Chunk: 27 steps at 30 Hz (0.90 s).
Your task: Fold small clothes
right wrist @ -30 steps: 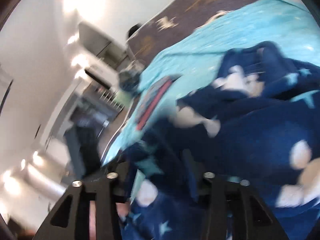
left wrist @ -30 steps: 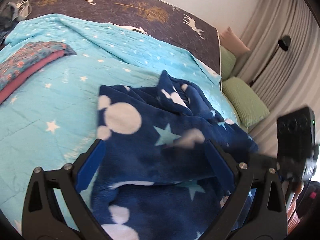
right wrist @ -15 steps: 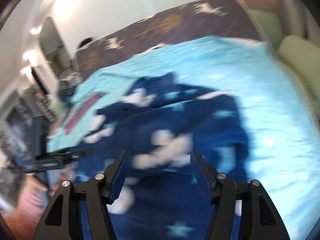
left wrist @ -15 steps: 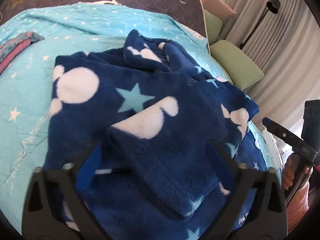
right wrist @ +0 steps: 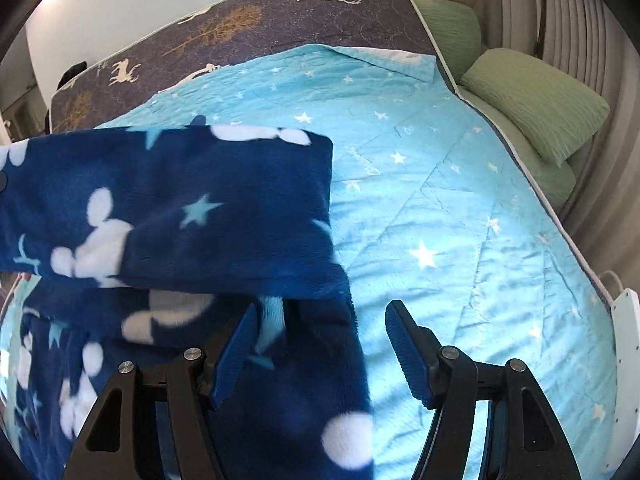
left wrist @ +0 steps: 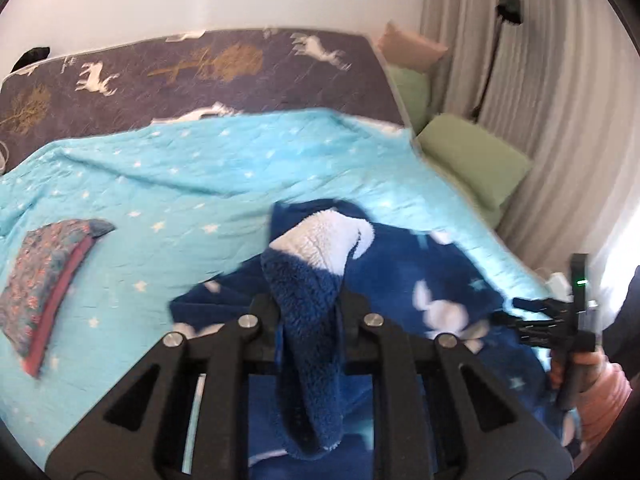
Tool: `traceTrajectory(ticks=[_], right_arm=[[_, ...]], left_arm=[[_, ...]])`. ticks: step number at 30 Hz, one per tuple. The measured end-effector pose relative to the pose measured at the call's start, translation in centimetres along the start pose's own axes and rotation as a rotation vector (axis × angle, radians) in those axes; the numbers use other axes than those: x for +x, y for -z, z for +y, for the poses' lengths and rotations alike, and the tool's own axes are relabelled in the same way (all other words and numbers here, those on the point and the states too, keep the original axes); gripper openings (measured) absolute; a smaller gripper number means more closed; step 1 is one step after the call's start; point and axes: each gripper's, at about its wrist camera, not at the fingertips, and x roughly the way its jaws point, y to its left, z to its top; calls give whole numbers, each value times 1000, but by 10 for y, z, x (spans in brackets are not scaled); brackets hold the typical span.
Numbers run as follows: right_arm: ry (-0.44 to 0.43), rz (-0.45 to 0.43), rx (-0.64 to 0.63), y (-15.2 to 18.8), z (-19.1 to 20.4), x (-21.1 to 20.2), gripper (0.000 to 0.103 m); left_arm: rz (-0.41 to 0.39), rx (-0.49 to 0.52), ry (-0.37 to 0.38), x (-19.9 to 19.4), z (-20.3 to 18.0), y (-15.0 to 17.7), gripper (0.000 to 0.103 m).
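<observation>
Left gripper (left wrist: 306, 312) closing, pinching a fold of navy star-print fleece garment (left wrist: 308, 280) at frame centre, right gripper (right wrist: 320, 352) spread over turquoise quilt (right wrist: 440, 200), garment's edge touching its left pad.

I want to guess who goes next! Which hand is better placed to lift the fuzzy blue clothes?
Probably the left. The left gripper is closing, with a fold of the fuzzy blue garment between its fingers. The right gripper is open, at the garment's edge.

A turquoise star-print quilt (right wrist: 460, 208) covers the bed ahead of the gripper, a dark deer-patterned sheet (left wrist: 224, 76) beyond it. Green pillows (right wrist: 536, 100) lie far right beside pale curtains (left wrist: 560, 120). A folded floral cloth (left wrist: 44, 280) rests far left.
</observation>
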Motion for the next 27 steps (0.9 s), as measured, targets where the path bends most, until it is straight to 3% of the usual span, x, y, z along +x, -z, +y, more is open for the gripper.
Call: traceTrajectory(ticks=[4, 7, 9, 13, 16, 18, 20, 21, 22, 24, 25, 27], right_arm=[[-35, 4, -20, 3, 9, -3, 68], [-32, -9, -33, 8, 14, -8, 68], [-28, -52, -10, 8, 14, -19, 68], [-90, -146, 10, -4, 16, -42, 68], [-137, -145, -8, -17, 29, -43, 68], [-177, -143, -14, -26, 39, -36, 68], [-200, -149, -17, -32, 49, -29, 68], [-213, -148, -14, -33, 53, -25, 68], [-232, -137, -10, -34, 55, -18, 68], [-236, -62, -2, -31, 56, 6, 67], [-218, -21, 6, -28, 55, 18, 64], [-209, 10, 6, -17, 49, 33, 58]], left_arm=[[147, -43, -57, 46, 30, 28, 33], [219, -68, -148, 72, 48, 56, 37], [211, -81, -178, 75, 60, 66, 58], [168, -100, -206, 61, 63, 58, 63], [83, -112, -154, 34, 53, 44, 63], [47, -143, -55, 26, 45, 39, 64], [70, -150, 38, 31, 35, 41, 69], [101, -138, 63, 39, 29, 47, 77], [154, -107, 56, 54, 22, 57, 81], [256, -32, -26, 84, 16, 76, 86], [261, 15, -74, 95, 15, 86, 91], [213, 0, -66, 93, 18, 94, 95]])
